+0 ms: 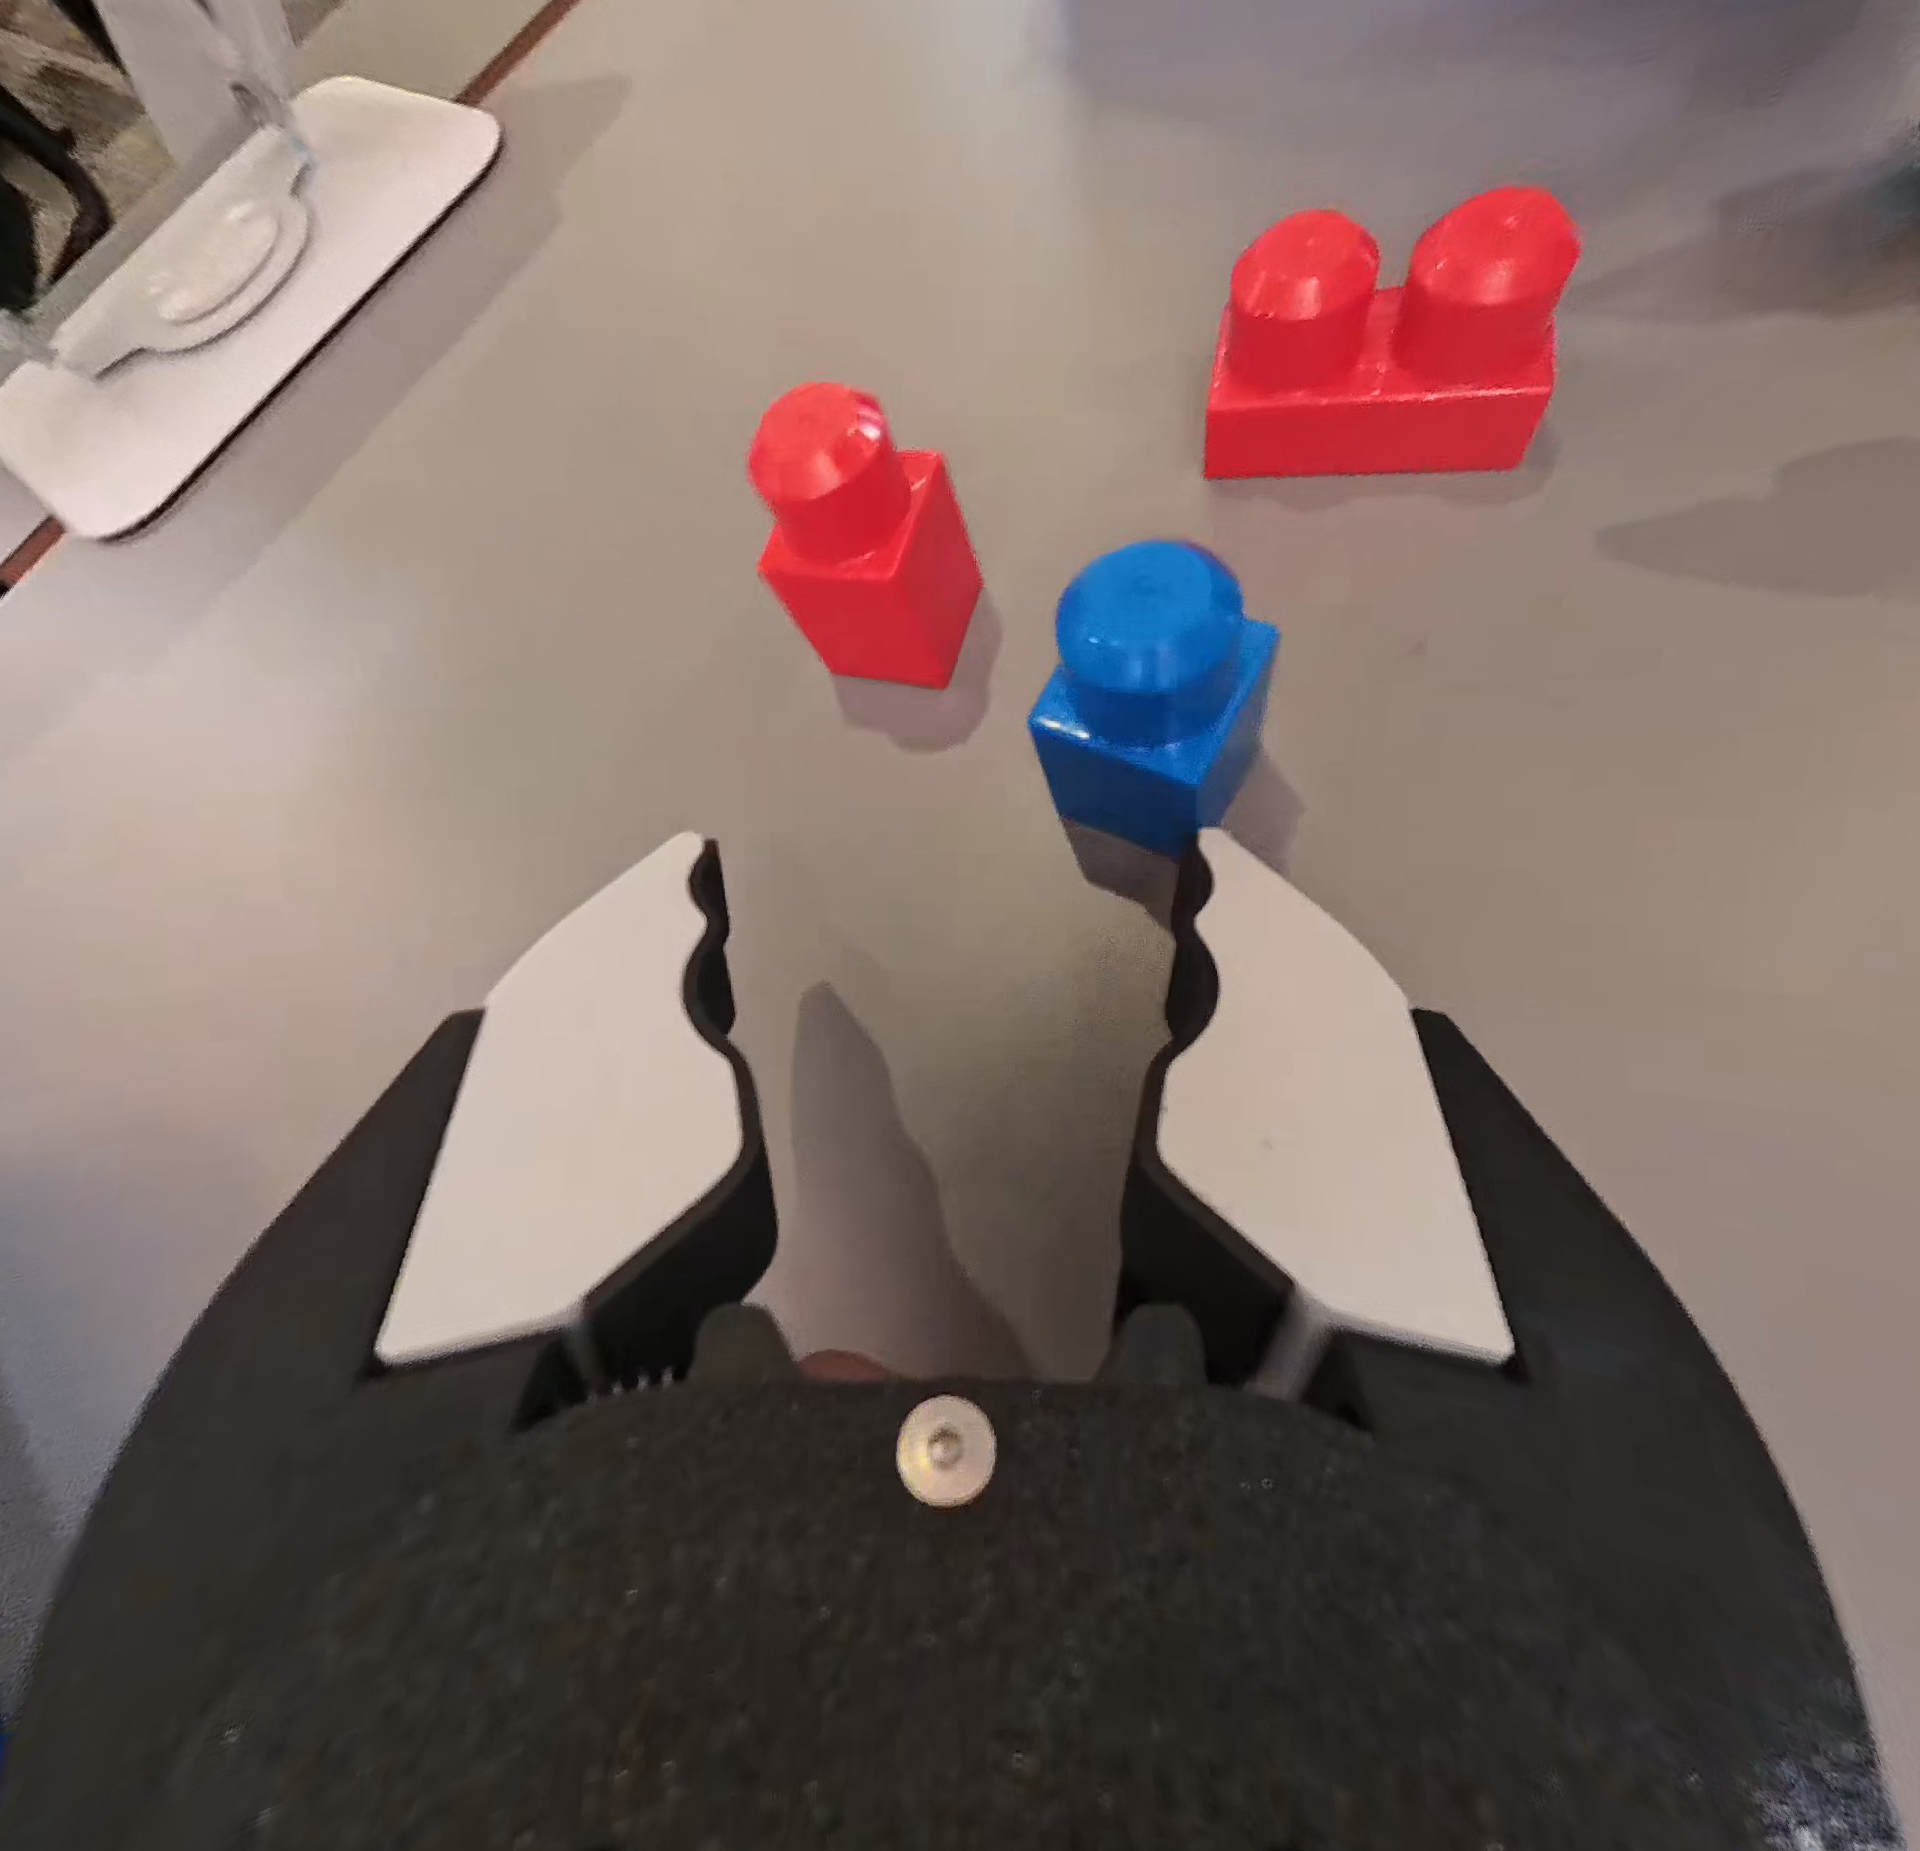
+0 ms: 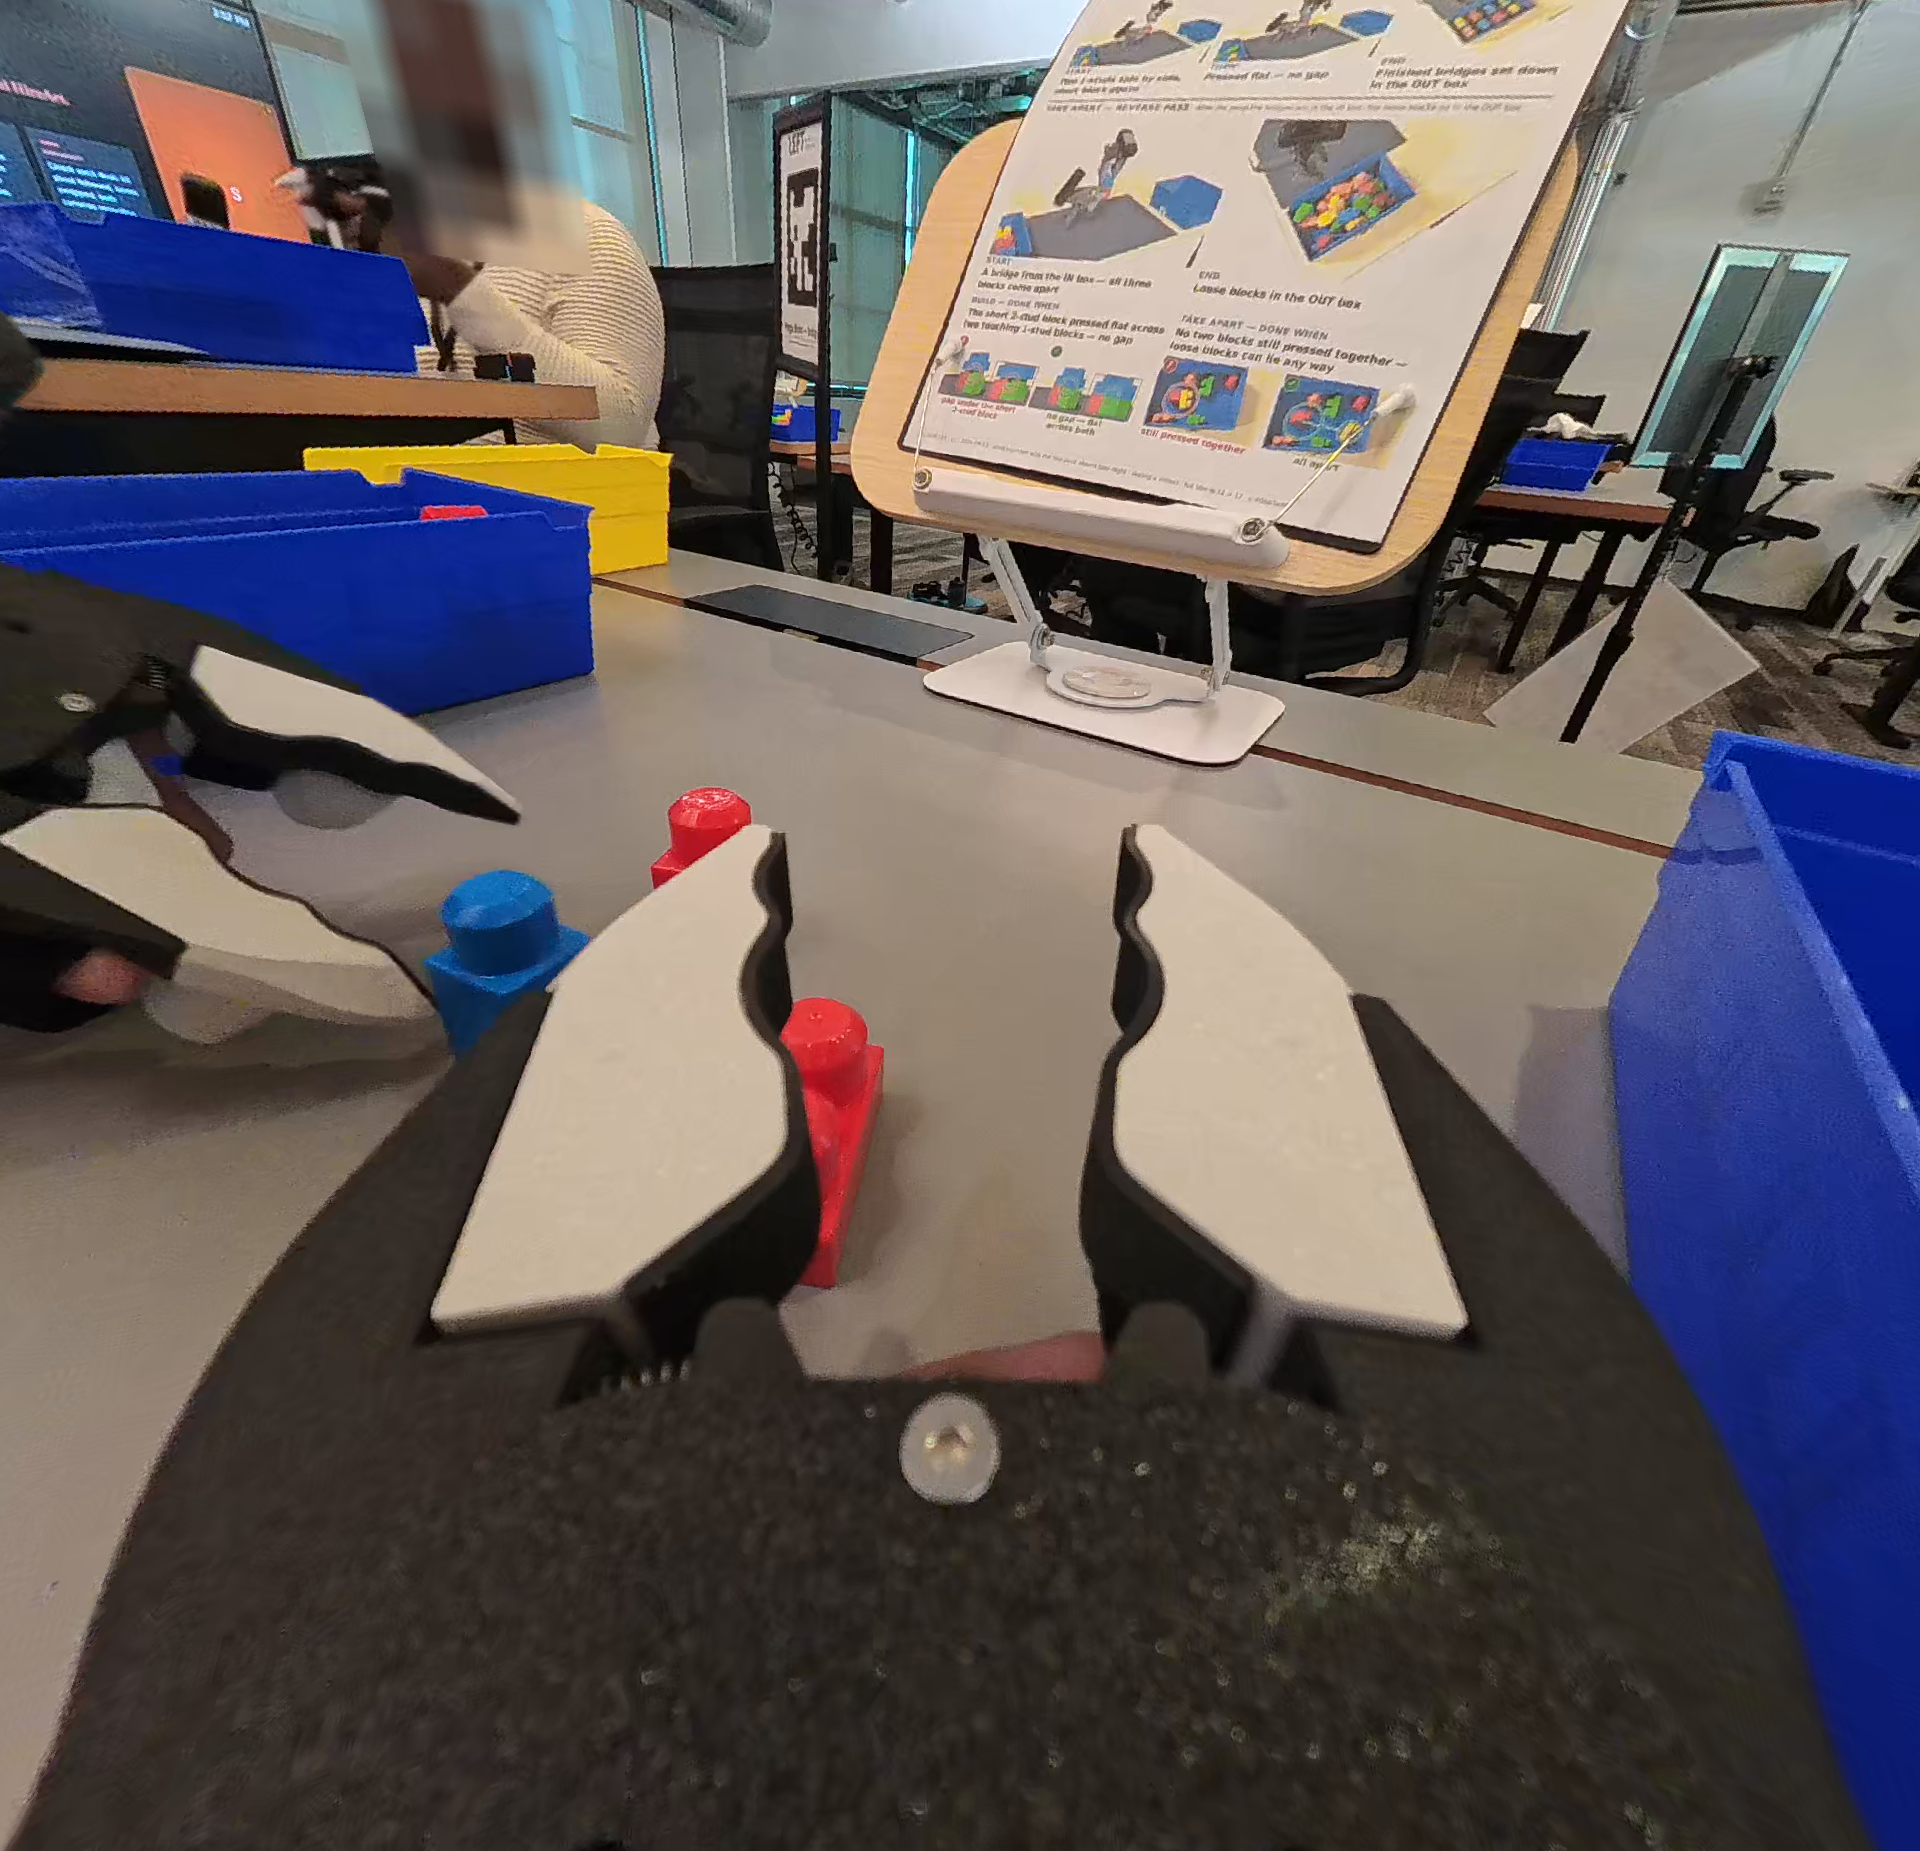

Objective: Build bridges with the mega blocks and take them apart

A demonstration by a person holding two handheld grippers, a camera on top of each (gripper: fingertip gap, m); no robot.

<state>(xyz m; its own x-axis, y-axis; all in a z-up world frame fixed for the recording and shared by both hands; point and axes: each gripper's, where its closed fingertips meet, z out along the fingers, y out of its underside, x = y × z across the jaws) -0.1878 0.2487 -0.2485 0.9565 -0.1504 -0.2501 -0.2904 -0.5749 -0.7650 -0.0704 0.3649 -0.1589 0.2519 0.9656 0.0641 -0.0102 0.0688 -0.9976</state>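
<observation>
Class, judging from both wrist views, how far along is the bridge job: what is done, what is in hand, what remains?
Done: nothing is joined. The blue block, small red block and long red block sit apart on the table.

In hand: nothing. Left gripper is open beside the blue block; right gripper is open over the long red block.

Left: if building, all of it; if dismantling, probably only binning into a blue bin.

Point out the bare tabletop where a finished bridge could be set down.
Free: the grey table between the white stand base and the red single block. Crowded: around the blue block and red two-stud block, right beside the open left gripper.
</observation>
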